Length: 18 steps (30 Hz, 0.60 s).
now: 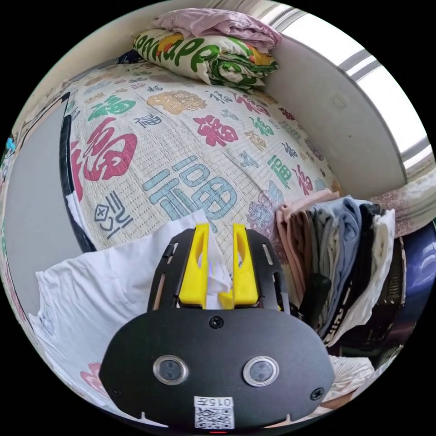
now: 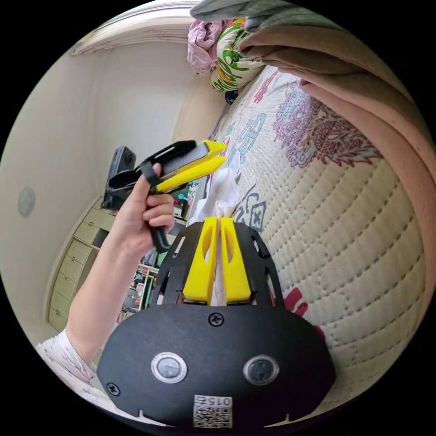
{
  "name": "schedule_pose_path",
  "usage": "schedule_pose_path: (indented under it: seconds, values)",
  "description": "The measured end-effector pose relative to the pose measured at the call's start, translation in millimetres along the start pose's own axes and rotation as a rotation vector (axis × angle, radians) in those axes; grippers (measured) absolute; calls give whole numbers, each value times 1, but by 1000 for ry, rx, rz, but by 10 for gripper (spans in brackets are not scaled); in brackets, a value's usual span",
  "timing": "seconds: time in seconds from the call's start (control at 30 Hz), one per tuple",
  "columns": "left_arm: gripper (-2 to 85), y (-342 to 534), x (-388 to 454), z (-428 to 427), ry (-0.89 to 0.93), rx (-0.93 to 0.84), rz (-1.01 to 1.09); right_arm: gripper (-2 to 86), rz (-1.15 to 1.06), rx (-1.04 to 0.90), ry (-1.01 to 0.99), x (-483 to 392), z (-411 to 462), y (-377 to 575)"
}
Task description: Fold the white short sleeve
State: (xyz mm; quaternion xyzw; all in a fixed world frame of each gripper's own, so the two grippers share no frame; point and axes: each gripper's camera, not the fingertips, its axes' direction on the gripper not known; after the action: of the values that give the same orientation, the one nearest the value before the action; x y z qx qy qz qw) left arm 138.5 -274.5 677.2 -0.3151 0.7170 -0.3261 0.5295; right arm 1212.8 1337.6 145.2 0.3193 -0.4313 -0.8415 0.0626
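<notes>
**Both grippers pinch the white shirt over the bed**

The left gripper (image 1: 217, 252) has its jaws clamped on a bunch of the shirt (image 1: 91, 290), which hangs over the bed's (image 1: 181, 136) edge. The right gripper (image 2: 217, 236) has its jaws pressed together on another bit of white cloth, likely so the person can spread the shirt flat on the quilt. A stack (image 1: 345, 254) of folded clothes sits beside it. The quilt bears large printed characters; the tags on the grippers are left unread

I'm working in a home bedroom: a bed with a quilted patterned cover (image 1: 181, 150), folded bedding (image 1: 204, 50) upper centre, stacked clothes (image 1: 345, 259) right.
</notes>
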Motion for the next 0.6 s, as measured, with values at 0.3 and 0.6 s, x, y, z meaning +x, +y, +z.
schedule_pose_path:
  seconds: [0.3, 0.6]
  values:
    - [69, -95, 35, 37, -154, -68, 5, 2, 39, 6, -90, -21, -7, -31]
    - [90, -112, 48, 46, -264, 43, 49, 2, 49, 8, -127, -18, -9, -37]
